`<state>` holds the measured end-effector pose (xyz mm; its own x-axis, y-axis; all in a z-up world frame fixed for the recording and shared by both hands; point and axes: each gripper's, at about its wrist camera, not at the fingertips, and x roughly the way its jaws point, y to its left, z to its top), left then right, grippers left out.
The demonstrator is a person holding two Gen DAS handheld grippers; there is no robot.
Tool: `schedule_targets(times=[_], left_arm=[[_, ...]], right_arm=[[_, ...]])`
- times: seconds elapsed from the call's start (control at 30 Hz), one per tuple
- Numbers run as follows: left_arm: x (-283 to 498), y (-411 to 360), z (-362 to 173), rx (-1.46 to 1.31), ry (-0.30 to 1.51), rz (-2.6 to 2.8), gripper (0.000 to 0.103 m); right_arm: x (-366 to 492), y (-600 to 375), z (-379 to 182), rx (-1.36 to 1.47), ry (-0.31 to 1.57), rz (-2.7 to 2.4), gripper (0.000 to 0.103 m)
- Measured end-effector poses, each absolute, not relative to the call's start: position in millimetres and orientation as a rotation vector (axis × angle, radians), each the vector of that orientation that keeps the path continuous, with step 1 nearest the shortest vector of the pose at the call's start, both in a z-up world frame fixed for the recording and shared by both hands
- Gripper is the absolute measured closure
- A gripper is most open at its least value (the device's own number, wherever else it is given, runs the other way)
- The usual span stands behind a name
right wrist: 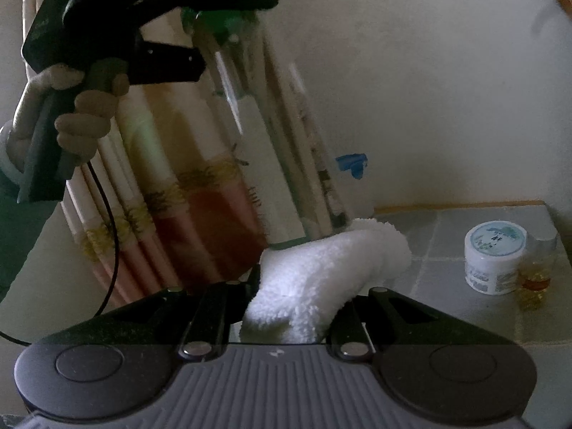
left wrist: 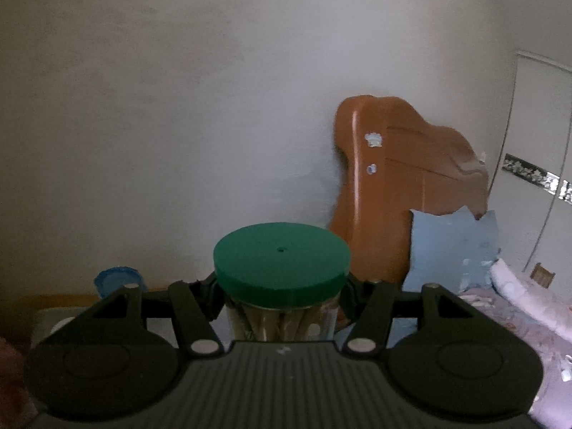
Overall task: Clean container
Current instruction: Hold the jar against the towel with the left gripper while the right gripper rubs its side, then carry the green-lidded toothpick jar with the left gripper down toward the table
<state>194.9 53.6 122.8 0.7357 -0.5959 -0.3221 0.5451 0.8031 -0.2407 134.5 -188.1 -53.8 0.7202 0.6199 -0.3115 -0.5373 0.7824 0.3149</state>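
So the left gripper is clamped around the clear jar just under its green lid, one finger on each side of the neck, holding it up in the air. You can see some pale sticks or rolled papers inside through the plastic. From the right wrist view the jar looks tall and tilted, with the person's hand wrapped around the left gripper's handle up at the top left.

The right gripper has its fingers pinched narrow on a fluffy white cloth, and the far end of the cloth sits right against the lower side of the jar.

Off to the right, on the grey tiled counter, there's a small white tub with a little amber bottle touching it.
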Motion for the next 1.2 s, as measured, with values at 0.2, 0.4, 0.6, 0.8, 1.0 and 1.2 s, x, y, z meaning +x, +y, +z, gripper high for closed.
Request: schedule_targets(times=[0.2,0.4,0.6,0.8,1.0,1.2], left_arm=[[200,60,117,-0.145,0.412,-0.586,0.043],[204,62,112,-0.162,0.418,-0.563,0.043],[199,64,114,-0.195,0.385,-0.620,0.043],[198,60,113,-0.212,0.379,-0.674,0.043],[201,70,107,-0.227,0.385,-0.641,0.043],[206,76,103,-0.215,0.394,-0.589,0.043]], right_arm=[[131,-196,-54,0.219,0.413,0.621,0.084],[132,-204,-55,0.237,0.404,0.608,0.084],[143,-199,-63,0.237,0.446,0.613,0.084],[149,-186,-63,0.240,0.452,0.650,0.084],[150,-183,-61,0.237,0.459,0.653,0.084],[150,-187,-61,0.239,0.466,0.637,0.083]])
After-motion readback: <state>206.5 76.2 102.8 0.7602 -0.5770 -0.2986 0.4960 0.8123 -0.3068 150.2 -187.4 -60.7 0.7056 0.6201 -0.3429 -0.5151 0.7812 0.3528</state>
